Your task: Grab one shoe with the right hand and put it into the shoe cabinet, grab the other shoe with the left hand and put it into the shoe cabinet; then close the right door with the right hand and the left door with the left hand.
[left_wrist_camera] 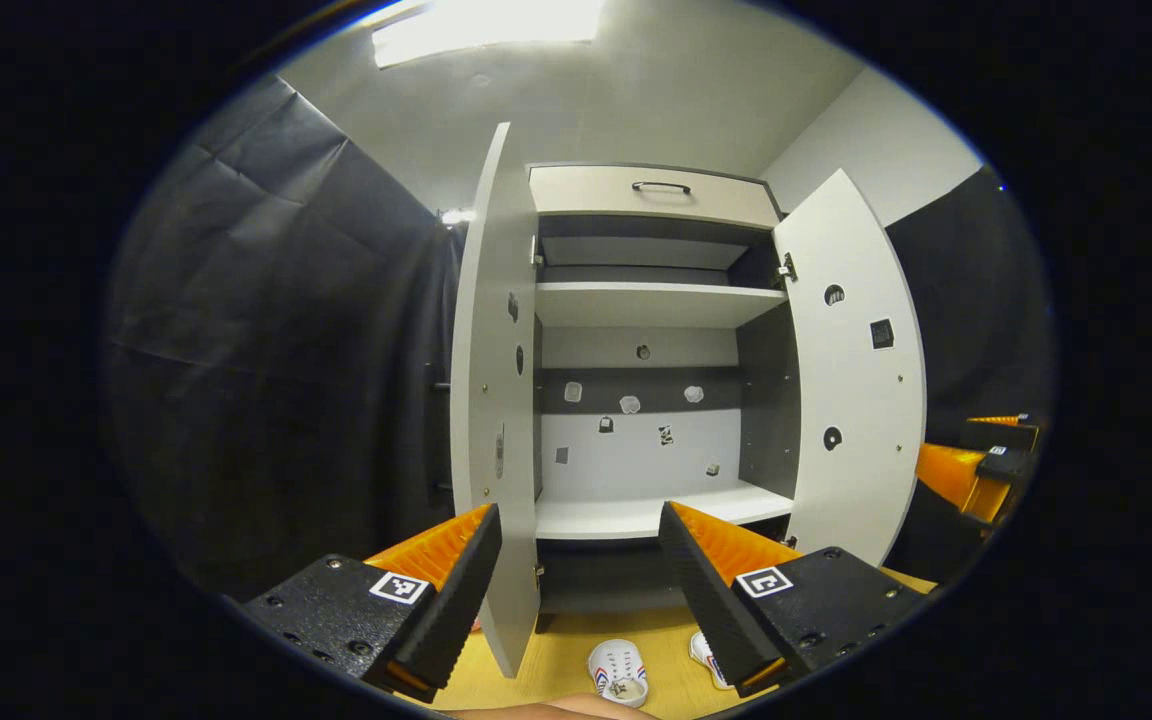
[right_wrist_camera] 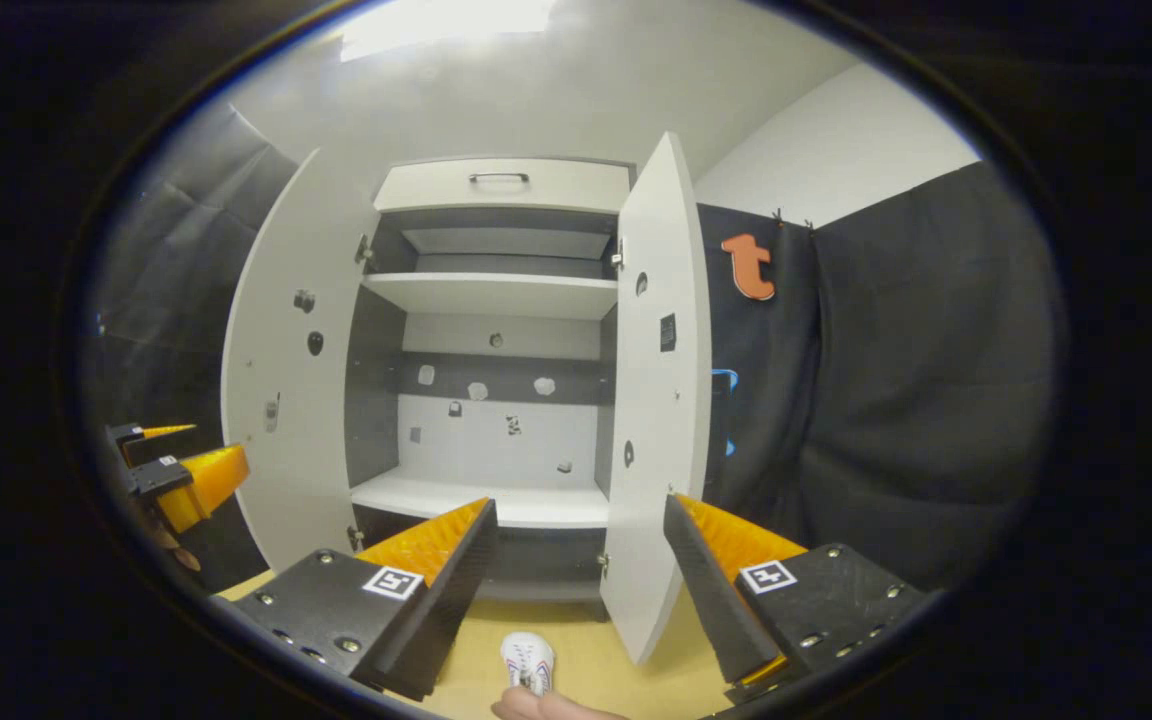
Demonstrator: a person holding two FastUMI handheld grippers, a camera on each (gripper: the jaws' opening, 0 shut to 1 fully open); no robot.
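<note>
Starting: both white sneakers (left_wrist_camera: 618, 672) on the floor, shoe cabinet (left_wrist_camera: 651, 350) open.
Lower right gripper (right_wrist_camera: 576, 590), fingers spread like the left gripper (left_wrist_camera: 576, 590), squarely over one sneaker.

A small booth with a pale grey ceiling (left_wrist_camera: 656, 90) and a bright rectangular ceiling light panel (left_wrist_camera: 486, 25) glaring at the top. A plain white painted wall (right_wrist_camera: 826, 150) runs along the far right side. Creased black cloth hangs as a curtain wall on the left (left_wrist_camera: 266, 330) and on the right (right_wrist_camera: 896, 400), draping down to the ground. The floor (left_wrist_camera: 556, 660) is light yellow wood-look board, seen nearest at the bottom.
</note>
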